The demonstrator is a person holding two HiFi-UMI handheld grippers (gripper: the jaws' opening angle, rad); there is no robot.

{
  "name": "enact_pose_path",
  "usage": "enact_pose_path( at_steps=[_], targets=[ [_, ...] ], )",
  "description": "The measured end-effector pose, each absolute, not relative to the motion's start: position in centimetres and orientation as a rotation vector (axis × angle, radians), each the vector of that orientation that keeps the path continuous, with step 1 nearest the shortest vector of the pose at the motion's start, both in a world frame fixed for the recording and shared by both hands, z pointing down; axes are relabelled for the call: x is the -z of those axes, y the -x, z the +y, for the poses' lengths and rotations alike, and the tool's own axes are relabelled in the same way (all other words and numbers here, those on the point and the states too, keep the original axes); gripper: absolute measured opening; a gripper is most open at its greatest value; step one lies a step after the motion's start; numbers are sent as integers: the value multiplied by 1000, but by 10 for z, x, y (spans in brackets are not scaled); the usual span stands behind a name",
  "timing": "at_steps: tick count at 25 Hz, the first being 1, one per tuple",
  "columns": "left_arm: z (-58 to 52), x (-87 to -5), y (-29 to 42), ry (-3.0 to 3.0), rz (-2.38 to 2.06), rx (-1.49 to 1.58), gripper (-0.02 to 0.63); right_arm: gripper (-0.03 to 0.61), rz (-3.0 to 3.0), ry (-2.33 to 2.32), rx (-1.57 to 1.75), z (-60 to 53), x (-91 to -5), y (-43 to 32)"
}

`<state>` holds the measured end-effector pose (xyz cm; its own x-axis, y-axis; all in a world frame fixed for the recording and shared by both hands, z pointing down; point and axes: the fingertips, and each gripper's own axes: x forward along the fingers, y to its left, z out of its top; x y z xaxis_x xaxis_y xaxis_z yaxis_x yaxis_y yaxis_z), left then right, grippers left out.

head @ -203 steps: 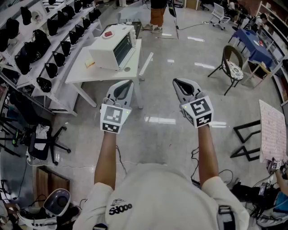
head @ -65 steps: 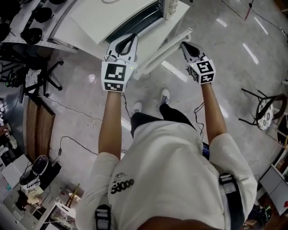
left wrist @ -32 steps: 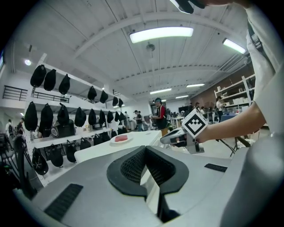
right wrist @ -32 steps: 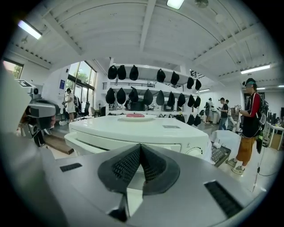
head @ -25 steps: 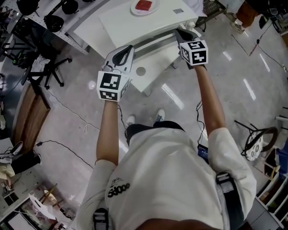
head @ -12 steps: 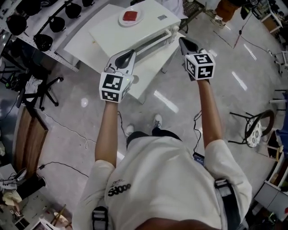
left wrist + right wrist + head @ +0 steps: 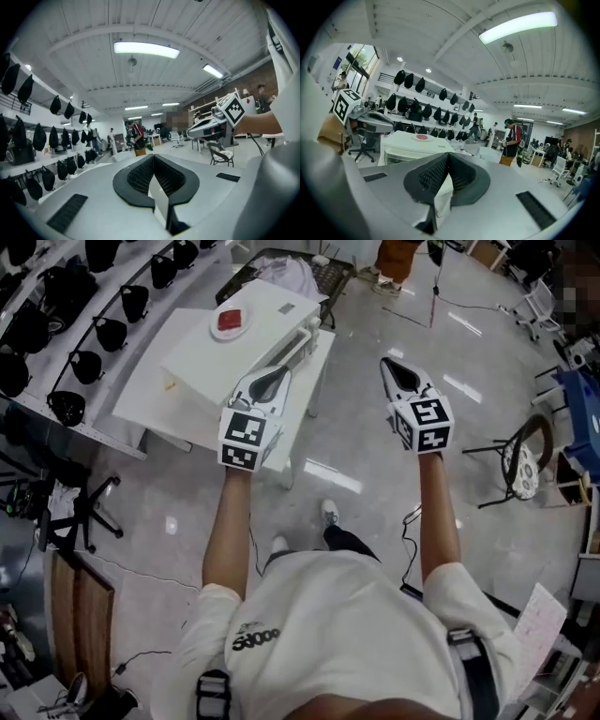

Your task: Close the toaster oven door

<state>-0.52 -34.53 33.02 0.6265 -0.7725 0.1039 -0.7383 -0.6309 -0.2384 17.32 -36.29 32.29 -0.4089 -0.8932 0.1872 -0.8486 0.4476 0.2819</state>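
The white toaster oven (image 7: pixel 246 334) stands on a white table (image 7: pixel 155 395), with a red plate (image 7: pixel 230 321) on its top. Its door looks upright and closed against the front, the handle (image 7: pixel 302 339) facing right. My left gripper (image 7: pixel 277 373) hovers shut and empty over the table's near end, just short of the oven. Off to the right, my right gripper (image 7: pixel 390 365) is shut and empty over the floor. The right gripper view shows the oven (image 7: pixel 410 146) beyond the closed jaws (image 7: pixel 448 155). The left gripper (image 7: pixel 153 157) points into the room.
Shelves of black helmets (image 7: pixel 89 329) run along the left behind the table. A folding chair (image 7: pixel 517 463) stands at the right. A person (image 7: pixel 511 140) stands in the background, and desks and chairs (image 7: pixel 220 150) fill the room beyond.
The oven door, open and flat 2.6 s ago, now stands closed. My right gripper has left the door handle, and both grippers have drawn back from the oven.
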Motion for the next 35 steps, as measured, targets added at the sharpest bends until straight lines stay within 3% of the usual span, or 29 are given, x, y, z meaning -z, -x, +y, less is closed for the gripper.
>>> enact_pose_path(
  at_steps=[11,21,35],
  targets=[
    [-292,-304,-15,2681,980,216,18,8,-2235,-1737,223,-252,-305,-196],
    [-228,-283,-15,2693,793,179,18,8,-2178,-1860,269,-166,-282,-170],
    [-196,-269,4,2655,772,164,18,8,-2163,-1790,326,-138,-269,-137]
  ],
)
